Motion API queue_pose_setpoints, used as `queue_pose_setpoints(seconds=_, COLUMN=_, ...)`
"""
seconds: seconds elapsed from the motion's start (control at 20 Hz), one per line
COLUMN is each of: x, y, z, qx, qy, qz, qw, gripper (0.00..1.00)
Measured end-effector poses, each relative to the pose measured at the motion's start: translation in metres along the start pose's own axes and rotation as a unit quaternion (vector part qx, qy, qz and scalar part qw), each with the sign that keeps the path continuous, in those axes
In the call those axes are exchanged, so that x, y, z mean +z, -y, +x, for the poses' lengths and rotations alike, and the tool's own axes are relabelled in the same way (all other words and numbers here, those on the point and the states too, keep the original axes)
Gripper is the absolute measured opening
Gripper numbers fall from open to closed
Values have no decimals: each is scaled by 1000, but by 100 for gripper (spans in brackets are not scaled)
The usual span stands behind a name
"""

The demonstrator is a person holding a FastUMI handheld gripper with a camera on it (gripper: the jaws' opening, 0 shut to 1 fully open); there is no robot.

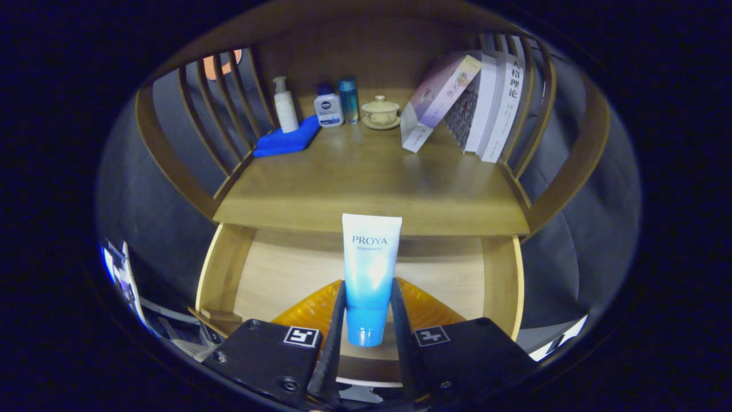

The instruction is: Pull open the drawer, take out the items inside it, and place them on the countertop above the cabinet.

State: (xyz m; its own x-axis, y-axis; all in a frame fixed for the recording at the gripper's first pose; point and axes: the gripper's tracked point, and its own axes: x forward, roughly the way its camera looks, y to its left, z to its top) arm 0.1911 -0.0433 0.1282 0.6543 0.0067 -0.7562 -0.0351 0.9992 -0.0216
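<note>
While the gripper (369,337) clamps both fingers on its lower body, the white-to-blue tube (370,274) stands upright, cap down, above the open drawer (217,269). Beyond it, the countertop (366,189) front edge lies near; its middle is bare between the blue cloth (286,141) and leaning books (474,103).

I see a dim, bluish picture; soft glare lies on the bare wooden countertop (372,177), edges bow heavily, and the centre stays sharp.
</note>
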Motion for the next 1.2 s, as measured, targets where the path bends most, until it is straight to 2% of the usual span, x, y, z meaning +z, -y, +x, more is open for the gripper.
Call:
queue_pose_setpoints(seconds=0.3, x=39, y=-5, z=37, qx=-10, qy=-3, qz=6, qw=1000, gripper=47)
queue_pose_setpoints(seconds=0.6, x=87, y=-9, z=66, qx=-17, qy=36, qz=0, qw=999, gripper=47)
queue_pose_setpoints(seconds=0.8, x=91, y=-14, z=87, qx=-9, qy=39, qz=5, qw=999, gripper=47)
queue_pose_setpoints(seconds=1.0, x=85, y=-9, z=107, qx=-17, qy=44, qz=18, qw=999, gripper=47)
queue_pose_setpoints(seconds=1.2, x=88, y=-7, z=110, qx=-21, qy=71, qz=29, qw=997, gripper=52)
